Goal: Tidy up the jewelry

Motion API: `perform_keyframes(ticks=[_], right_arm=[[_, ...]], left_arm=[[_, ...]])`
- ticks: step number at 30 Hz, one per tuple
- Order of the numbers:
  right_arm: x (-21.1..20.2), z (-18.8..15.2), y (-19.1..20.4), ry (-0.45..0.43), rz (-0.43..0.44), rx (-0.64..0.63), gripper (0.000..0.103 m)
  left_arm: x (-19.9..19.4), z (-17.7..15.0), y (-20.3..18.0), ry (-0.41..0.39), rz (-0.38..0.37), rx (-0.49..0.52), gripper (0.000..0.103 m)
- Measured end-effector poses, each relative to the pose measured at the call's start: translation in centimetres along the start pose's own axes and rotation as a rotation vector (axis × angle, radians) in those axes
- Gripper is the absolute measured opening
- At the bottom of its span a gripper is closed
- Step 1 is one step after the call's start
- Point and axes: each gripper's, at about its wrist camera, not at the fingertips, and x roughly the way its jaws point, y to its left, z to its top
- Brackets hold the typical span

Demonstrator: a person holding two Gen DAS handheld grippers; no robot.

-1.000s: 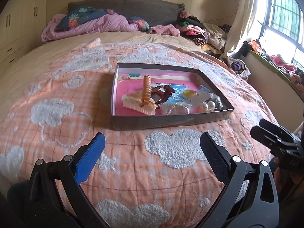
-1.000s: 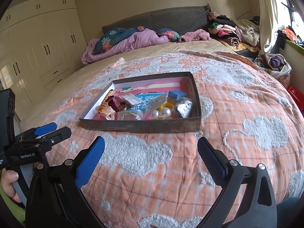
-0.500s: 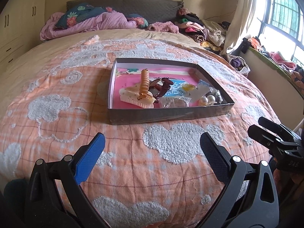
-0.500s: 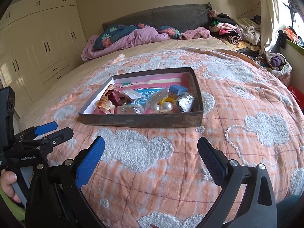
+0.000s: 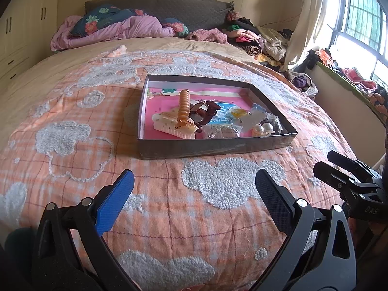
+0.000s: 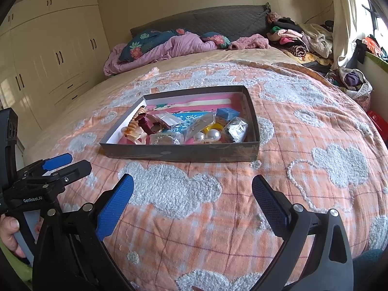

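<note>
A shallow dark box (image 5: 213, 146) (image 6: 179, 153) lies on the bed, holding jewelry and hair pieces: a cream hair claw (image 5: 173, 127), an orange spiral clip (image 5: 183, 105), a brown clip (image 5: 206, 112), two pearl balls (image 5: 263, 128) (image 6: 208, 135), small plastic bags (image 6: 238, 127) and a blue block (image 6: 226, 112). My left gripper (image 5: 194, 185) is open and empty, hovering over the blanket in front of the box. My right gripper (image 6: 192, 191) is also open and empty, in front of the box. Each gripper shows at the edge of the other's view.
The bed has an orange checked blanket with white cloud patches (image 5: 230, 181). A purple duvet and pillows (image 5: 116, 29) lie at the headboard. Piled clothes (image 5: 254, 38) sit at the far right by the window. A white wardrobe (image 6: 48, 55) stands left.
Both grippers have tilted down and drawn a little nearer, so the box sits lower and larger in both views. The jaws stay open. Nothing in the box has moved.
</note>
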Motion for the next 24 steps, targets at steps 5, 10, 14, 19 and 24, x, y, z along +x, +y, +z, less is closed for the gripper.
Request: perform_keyframes(ticks=[5,10,14,19,24], right_arm=[[-0.04,0.0,0.04,-0.001,-0.001,0.0,0.097],[-0.04,-0.02,0.06,0.0,-0.001,-0.001,0.097],[-0.02,-0.02,0.09,0.002,-0.001,-0.001,0.097],[-0.05,-0.02,0.1,0.0,-0.002,-0.002,0.097],[-0.09,-0.06,0.08,0.003,-0.001,-0.004,0.097]], left_arm=[[-0.15,0.06,0.03,-0.004,-0.002,0.0,0.093],[-0.24,0.08,0.01,-0.005,-0.002,-0.001,0.093],[-0.25,0.12,0.02,-0.002,-0.003,0.0,0.093],[-0.48,0.17,-0.06,-0.001,0.0,0.001,0.093],[-0.44,0.16,-0.08,0.004,0.0,0.002,0.093]])
